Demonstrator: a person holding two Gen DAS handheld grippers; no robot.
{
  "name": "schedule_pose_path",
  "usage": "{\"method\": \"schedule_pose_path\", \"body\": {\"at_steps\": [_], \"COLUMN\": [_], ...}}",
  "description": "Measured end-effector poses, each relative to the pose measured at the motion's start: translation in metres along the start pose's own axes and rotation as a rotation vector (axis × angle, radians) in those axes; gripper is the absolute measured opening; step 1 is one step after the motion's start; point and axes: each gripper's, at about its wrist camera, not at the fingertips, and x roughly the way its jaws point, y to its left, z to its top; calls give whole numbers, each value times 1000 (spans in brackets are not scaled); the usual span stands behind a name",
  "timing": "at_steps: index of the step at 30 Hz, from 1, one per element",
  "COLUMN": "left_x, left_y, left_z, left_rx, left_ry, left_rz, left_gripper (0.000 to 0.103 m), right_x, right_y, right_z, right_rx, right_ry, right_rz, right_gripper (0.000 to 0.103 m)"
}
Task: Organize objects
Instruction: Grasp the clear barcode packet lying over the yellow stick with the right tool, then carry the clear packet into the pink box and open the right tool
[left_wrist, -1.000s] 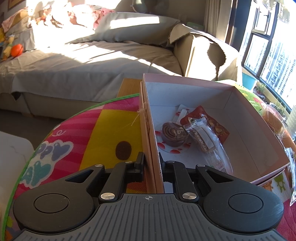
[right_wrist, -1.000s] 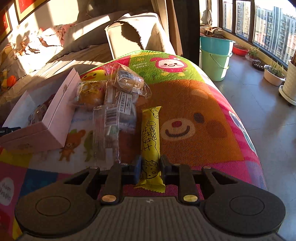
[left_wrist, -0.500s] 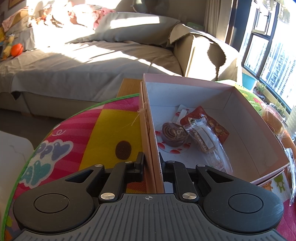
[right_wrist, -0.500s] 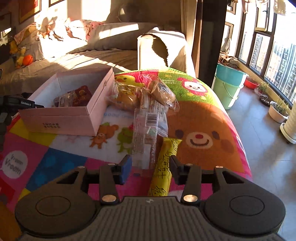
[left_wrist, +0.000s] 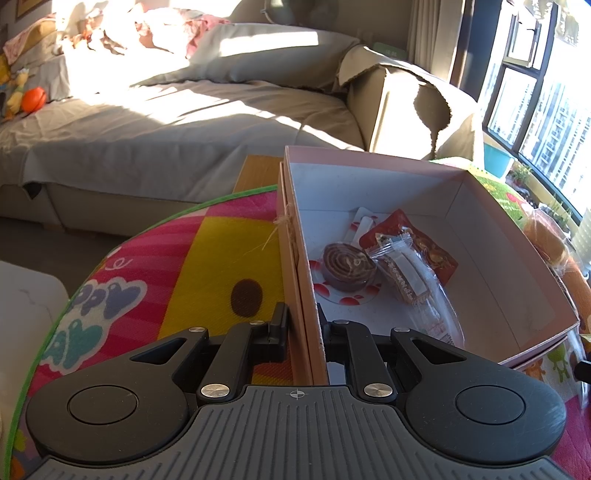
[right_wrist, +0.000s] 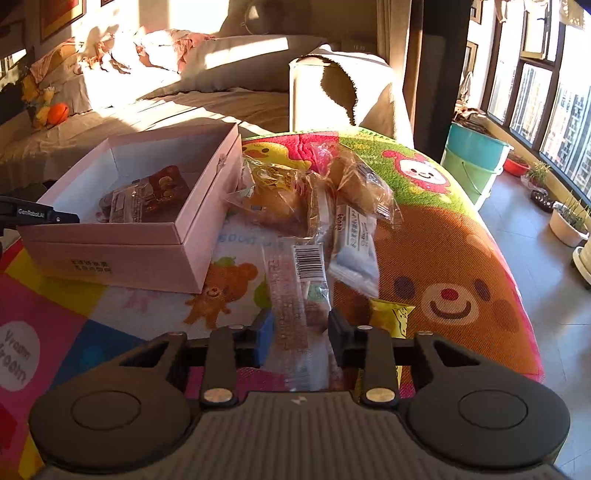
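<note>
Packing snacks into the pink box (right_wrist: 122, 236); this is the pick step for the next item. Left gripper (left_wrist: 301, 325) is clamped on the box's near-left wall, one finger outside, one inside, anchoring the box on the play mat (left_wrist: 207, 266). Box already contains a spiral roll (left_wrist: 347, 266), a clear-wrapped bar (left_wrist: 406, 273) and a red pouch (left_wrist: 424, 247).

Right gripper (right_wrist: 300, 332) has just been closing, and a long clear-wrapped bar (right_wrist: 295, 280) with a barcode lies between its jaws. Pads look like they meet the wrapper's edges, so I read it as gripped, but the film is loose and the hold could be shallow. The yellow cheese stick (right_wrist: 391, 317) lies outside, just right of the right finger. More wrapped buns and packets (right_wrist: 332, 199) are piled beyond, right beside the box.

Next, as I judge it: confirm the pinch, lift the bar clear of the pile, carry it left over the box rim, release inside. Risk: wrapper slipping or dragging its neighbours.
</note>
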Motion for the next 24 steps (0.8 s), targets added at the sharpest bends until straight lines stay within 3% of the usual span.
{"method": "schedule_pose_path", "body": {"at_steps": [1, 2, 5, 9, 12, 14, 22, 24], "left_x": [0, 0, 0, 0, 0, 0, 0, 0], "left_y": [0, 0, 0, -1, -1, -1, -1, -1], "left_z": [0, 0, 0, -1, 0, -1, -1, -2], "left_rx": [0, 0, -2, -5, -5, -7, -2, -2], "left_ry": [0, 0, -1, -2, -2, -2, -1, -1], "left_rz": [0, -1, -1, -1, -2, -2, -2, -3], "left_gripper": [14, 14, 14, 15, 15, 15, 15, 15], "right_x": [-4, -8, -21, -32, -27, -19, 21, 17], "right_y": [0, 1, 6, 10, 8, 5, -4, -3], "right_z": [-1, -3, -11, -13, -7, -4, 0, -1], "right_rx": [12, 18, 1, -45, -66, -64, -10, -10], "right_ry": [7, 18, 31, 0, -9, -9, 53, 63], "right_rz": [11, 26, 51, 18, -15, 1, 28, 40], "right_gripper": [14, 12, 11, 11, 28, 54, 59, 52]}}
